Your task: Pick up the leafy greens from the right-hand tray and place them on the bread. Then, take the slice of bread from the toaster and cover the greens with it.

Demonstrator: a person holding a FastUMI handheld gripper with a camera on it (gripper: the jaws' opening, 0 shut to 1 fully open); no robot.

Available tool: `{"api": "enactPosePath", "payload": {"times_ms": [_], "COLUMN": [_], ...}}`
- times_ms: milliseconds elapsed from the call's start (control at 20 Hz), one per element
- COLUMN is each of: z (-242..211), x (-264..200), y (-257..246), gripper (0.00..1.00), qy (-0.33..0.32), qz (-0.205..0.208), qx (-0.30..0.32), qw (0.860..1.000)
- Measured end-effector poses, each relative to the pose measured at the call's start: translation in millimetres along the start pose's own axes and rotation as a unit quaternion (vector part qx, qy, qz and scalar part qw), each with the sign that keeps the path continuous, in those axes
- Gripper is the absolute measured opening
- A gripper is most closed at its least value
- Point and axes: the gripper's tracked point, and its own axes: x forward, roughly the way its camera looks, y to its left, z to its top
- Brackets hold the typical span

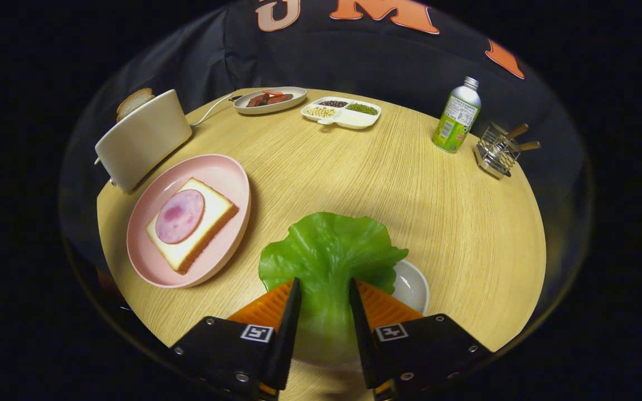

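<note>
Gripping the leafy greens by the stalk, the gripper has its jaws clamped on them above the white tray, leaving the leaf free to drape over the ham-topped bread.

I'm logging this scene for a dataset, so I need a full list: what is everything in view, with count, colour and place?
table: one, light wood, round, under everything
lettuce leaf: one, green, stem between the fingers, over the white dish
white dish: one, under the leaf
pink plate: one, beside the toaster
bread slice: one, white, on the pink plate
ham slice: one, pink, on that bread
toaster: one, cream, a bread slice in its slot
far plate: one, holding reddish food
divided dish: one, white, with beans
bottle: one, green label
wire rack: one, beside the bottle
gripper: one, fingers either side of the stem
</note>
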Motion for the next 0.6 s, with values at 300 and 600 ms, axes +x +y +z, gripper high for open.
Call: {"api": "enactPosePath", "payload": {"times_ms": [300, 600], "z": [1.4, 19.6], "x": [-0.8, -28.0], "y": [3.8, 7.0], "gripper": [0.10, 0.07], "qy": [-0.003, -0.053], "qz": [-0.010, -0.017], "qx": [-0.004, 0.015], "qw": [1.000, 0.998]}}
